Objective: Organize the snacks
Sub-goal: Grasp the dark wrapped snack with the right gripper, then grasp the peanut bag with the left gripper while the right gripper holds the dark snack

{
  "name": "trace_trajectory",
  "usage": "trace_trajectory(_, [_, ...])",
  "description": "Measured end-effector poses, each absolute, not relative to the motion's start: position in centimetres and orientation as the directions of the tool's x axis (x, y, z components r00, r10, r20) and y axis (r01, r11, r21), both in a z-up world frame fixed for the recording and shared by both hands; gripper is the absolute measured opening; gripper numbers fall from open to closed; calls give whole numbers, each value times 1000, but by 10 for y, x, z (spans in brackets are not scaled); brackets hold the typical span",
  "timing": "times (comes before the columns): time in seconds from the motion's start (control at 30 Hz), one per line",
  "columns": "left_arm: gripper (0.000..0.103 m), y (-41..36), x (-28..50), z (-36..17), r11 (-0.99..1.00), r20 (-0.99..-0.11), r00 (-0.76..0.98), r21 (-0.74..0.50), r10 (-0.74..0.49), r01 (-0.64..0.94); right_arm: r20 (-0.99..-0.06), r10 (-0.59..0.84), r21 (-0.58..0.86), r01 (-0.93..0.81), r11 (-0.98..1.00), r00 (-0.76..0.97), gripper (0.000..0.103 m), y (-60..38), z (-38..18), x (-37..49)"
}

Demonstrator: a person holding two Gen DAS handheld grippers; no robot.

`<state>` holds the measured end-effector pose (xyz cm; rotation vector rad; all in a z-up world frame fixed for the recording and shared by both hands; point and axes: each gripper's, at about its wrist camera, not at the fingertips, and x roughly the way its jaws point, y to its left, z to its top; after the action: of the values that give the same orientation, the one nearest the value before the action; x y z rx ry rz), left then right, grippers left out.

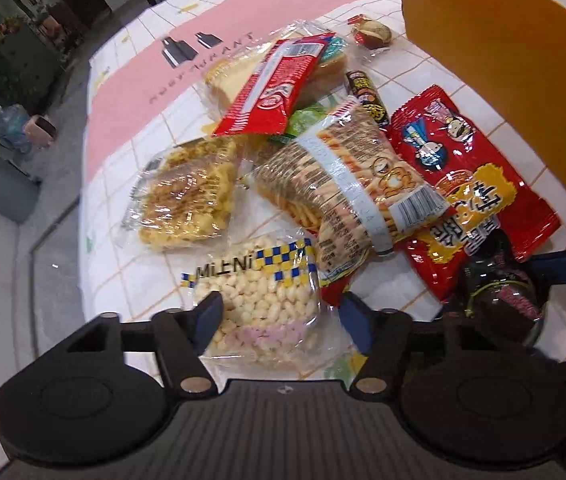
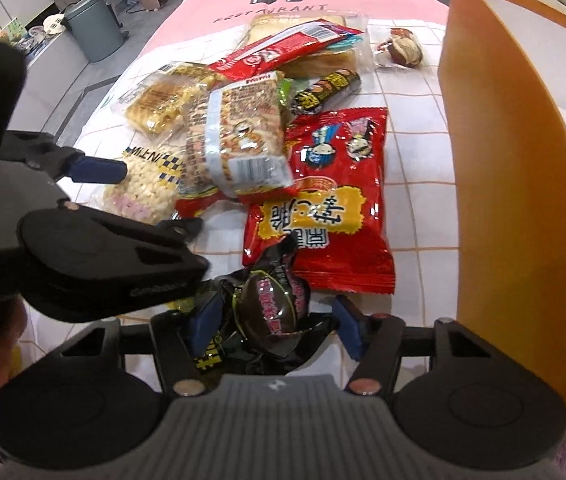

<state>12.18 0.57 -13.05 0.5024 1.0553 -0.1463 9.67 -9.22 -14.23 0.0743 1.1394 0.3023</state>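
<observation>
A pile of snack packets lies on the tablecloth. My left gripper (image 1: 281, 320) is open, its fingers either side of the MILENI puffed-rice packet (image 1: 259, 300), which also shows in the right wrist view (image 2: 147, 188). My right gripper (image 2: 275, 324) straddles a dark wrapped snack (image 2: 275, 300) that lies between its fingers, also visible in the left wrist view (image 1: 499, 292); the jaws look wide, and contact is unclear. Beyond lie a big red packet (image 2: 331, 208), a striped biscuit-stick bag (image 1: 347, 184) and a yellow crispy cake packet (image 1: 191, 196).
An orange box (image 2: 515, 184) stands at the right, its wall close to the right gripper. Further back lie a long red packet (image 1: 275, 84), bread in clear wrap (image 2: 303, 28), a dark sausage stick (image 2: 327, 88) and a small wrapped bun (image 2: 403, 50). The table edge drops at the left.
</observation>
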Motion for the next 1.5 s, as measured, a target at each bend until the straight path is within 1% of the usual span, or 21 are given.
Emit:
trace_trajectory(0.13, [45,3,115,-123,870,-845,520,347,128,351,-883,269,206,-199,958,385,56,-93,-142,95])
trace_trajectory(0.17, [32,1,113,-121,867,-842,524,352,129,352,-882,268,203,-201,958,388,55,-93,-141,94])
trace_trajectory(0.2, [25,1,111,-119,867,-844,522,347,123,357,-881,266,200,-202,959,390,53,-94,-140,93])
trace_trajectory(0.23, [4,1,110,-118,872,-852,510,333,115,360,-881,265,198,-202,959,392,50,-94,-139,93])
trace_trajectory(0.27, [0,2,109,-117,879,-857,501,325,117,350,-880,264,197,-201,959,395,50,-95,-139,93])
trace_trajectory(0.43, [0,2,101,-108,878,-836,531,350,135,327,-879,266,201,-198,960,397,50,-98,-136,90])
trace_trajectory(0.53, [0,1,94,-100,885,-837,535,332,116,327,-876,267,199,-202,959,401,49,-98,-133,86])
trace_trajectory(0.57, [3,1,93,-96,892,-844,527,310,99,328,-875,269,202,-202,958,402,49,-98,-131,85])
trace_trajectory(0.6, [7,3,93,-93,903,-854,514,281,80,326,-873,273,207,-200,958,403,49,-99,-129,84])
trace_trajectory(0.63, [16,5,94,-90,915,-860,508,247,56,318,-871,277,211,-200,957,406,48,-100,-127,82])
trace_trajectory(0.67, [29,8,93,-86,930,-864,502,203,23,307,-868,280,214,-200,956,411,47,-102,-123,80])
trace_trajectory(0.7, [36,10,94,-83,941,-868,496,161,-8,297,-863,282,216,-199,956,420,45,-104,-120,77])
trace_trajectory(0.73, [49,12,96,-79,951,-869,494,120,-39,285,-859,282,216,-197,956,427,45,-105,-117,75])
trace_trajectory(0.77, [55,12,96,-77,955,-867,495,99,-55,279,-855,282,216,-195,957,435,44,-107,-114,73])
trace_trajectory(0.87, [55,8,102,-77,962,-867,496,91,-52,259,-837,274,208,-188,960,473,44,-111,-108,70])
trace_trajectory(0.97, [54,5,112,-80,966,-872,487,76,-55,245,-816,234,159,-185,970,528,44,-112,-103,76])
trace_trajectory(1.03, [57,7,121,-81,974,-877,474,32,-80,222,-794,221,142,-181,973,566,44,-113,-99,82])
trace_trajectory(1.17, [57,9,136,-91,982,-896,427,-45,-121,184,-779,206,112,-193,975,592,43,-111,-105,95])
trace_trajectory(1.37, [59,5,147,-106,987,-909,408,-13,-79,163,-795,186,67,-220,973,578,45,-104,-119,100])
trace_trajectory(1.5, [59,6,151,-114,987,-917,394,-4,-67,159,-814,176,67,-213,975,553,50,-104,-127,105])
